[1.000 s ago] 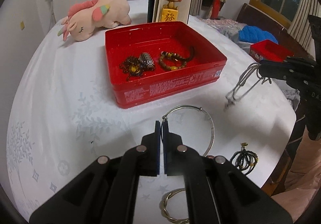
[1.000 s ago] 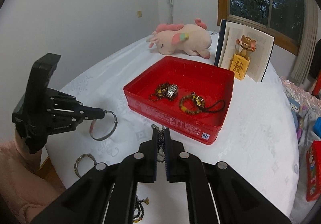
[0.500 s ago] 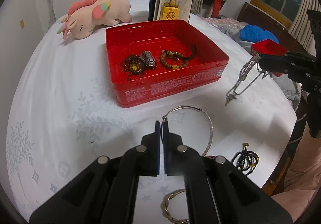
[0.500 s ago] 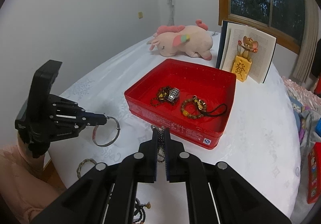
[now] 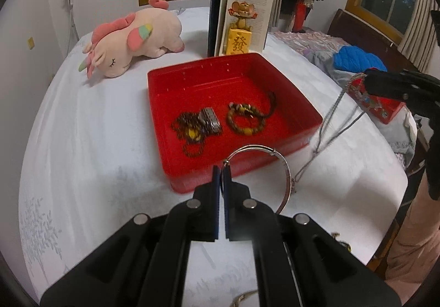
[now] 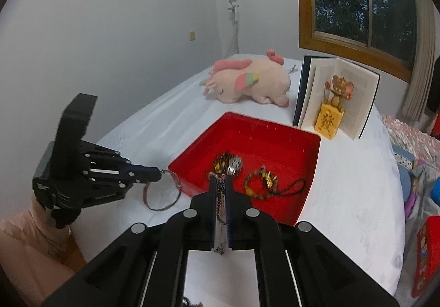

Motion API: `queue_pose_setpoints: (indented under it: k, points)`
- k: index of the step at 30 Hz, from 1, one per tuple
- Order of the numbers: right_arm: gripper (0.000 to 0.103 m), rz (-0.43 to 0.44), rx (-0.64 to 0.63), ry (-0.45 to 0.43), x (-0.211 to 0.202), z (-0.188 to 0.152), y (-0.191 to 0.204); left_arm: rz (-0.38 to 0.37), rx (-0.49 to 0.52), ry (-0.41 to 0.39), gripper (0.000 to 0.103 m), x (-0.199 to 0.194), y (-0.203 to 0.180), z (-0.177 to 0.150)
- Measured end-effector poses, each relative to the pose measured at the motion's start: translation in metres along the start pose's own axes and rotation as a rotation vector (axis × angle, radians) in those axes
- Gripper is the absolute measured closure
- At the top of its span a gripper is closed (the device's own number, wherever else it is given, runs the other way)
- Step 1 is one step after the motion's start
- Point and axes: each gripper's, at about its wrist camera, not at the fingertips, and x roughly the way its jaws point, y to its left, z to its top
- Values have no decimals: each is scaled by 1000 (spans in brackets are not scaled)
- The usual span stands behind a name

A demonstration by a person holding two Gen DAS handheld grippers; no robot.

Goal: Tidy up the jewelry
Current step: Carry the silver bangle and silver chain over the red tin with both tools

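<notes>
Nearest, the left gripper (image 5: 220, 169) pinches the silver bangle (image 5: 286, 172) by a sliver of rim; it could swivel out short of the red tin (image 5: 162, 103) ahead. Beyond, the right gripper (image 6: 220, 179), clamped on the chain necklace (image 5: 327, 136), lets its long axis hang down, probably snagging the wall.

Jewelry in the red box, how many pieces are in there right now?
3 in the red box: a dark bead string at left, a silver watch band lying against it, and a brown bead bracelet at right. Smaller pieces could hide under them.
</notes>
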Motion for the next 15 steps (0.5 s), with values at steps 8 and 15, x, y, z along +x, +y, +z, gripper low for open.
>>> queue_pose_setpoints:
  k: [8,15]
  points:
    - [98,14,4,-103,-24,42,-10,-14,-31,-21,102,3,11,29]
    - [98,-3,-6,-122,-23,84,-19,-12,-52,-14,102,16,21,50]
